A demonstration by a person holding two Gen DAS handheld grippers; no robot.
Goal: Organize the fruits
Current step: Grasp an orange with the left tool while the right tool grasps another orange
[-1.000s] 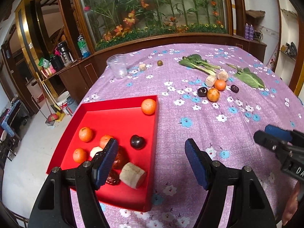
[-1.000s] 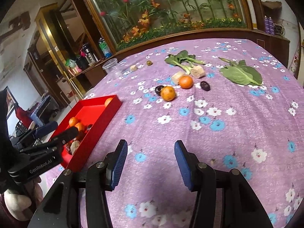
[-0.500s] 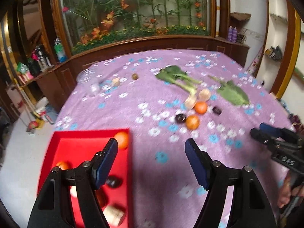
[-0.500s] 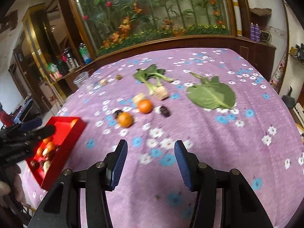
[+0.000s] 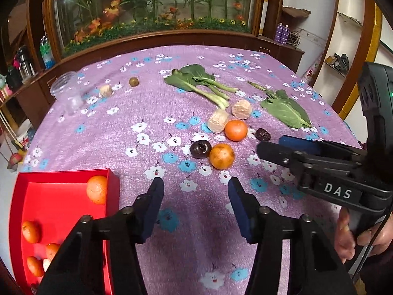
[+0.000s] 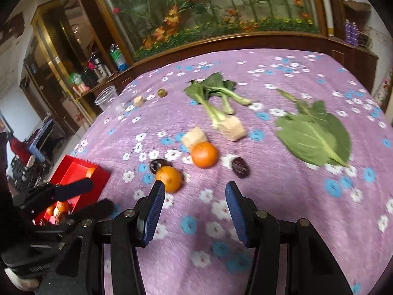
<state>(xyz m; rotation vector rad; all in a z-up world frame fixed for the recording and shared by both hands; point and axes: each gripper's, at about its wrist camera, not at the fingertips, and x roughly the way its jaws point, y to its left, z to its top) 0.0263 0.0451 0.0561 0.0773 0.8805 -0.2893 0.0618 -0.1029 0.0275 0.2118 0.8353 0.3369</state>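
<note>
On the purple flowered cloth lie two oranges (image 5: 221,156) (image 5: 235,130), a dark plum (image 5: 200,149) and a small dark fruit (image 5: 262,134). The red tray (image 5: 61,191) at lower left holds several oranges (image 5: 97,189). My left gripper (image 5: 195,184) hovers over the cloth just short of the near orange; its jaws are closing with nothing between them. My right gripper (image 6: 192,189) stands open and empty, with the near orange (image 6: 169,178) just ahead of its left finger and the dark fruit (image 6: 240,167) ahead to the right. The right gripper (image 5: 289,147) also shows in the left wrist view.
Leafy greens (image 5: 201,83), a large leaf (image 5: 285,109) and two beige chunks (image 5: 218,124) (image 5: 242,109) lie beyond the fruit. A clear plastic cup (image 5: 66,91), a small beige piece (image 5: 105,91) and a brown fruit (image 5: 133,81) sit far left. A wooden ledge borders the table.
Both grippers have moved away from the red tray toward the loose fruit, which now lies much closer. The left jaws have narrowed; the right jaws keep the same gap.
</note>
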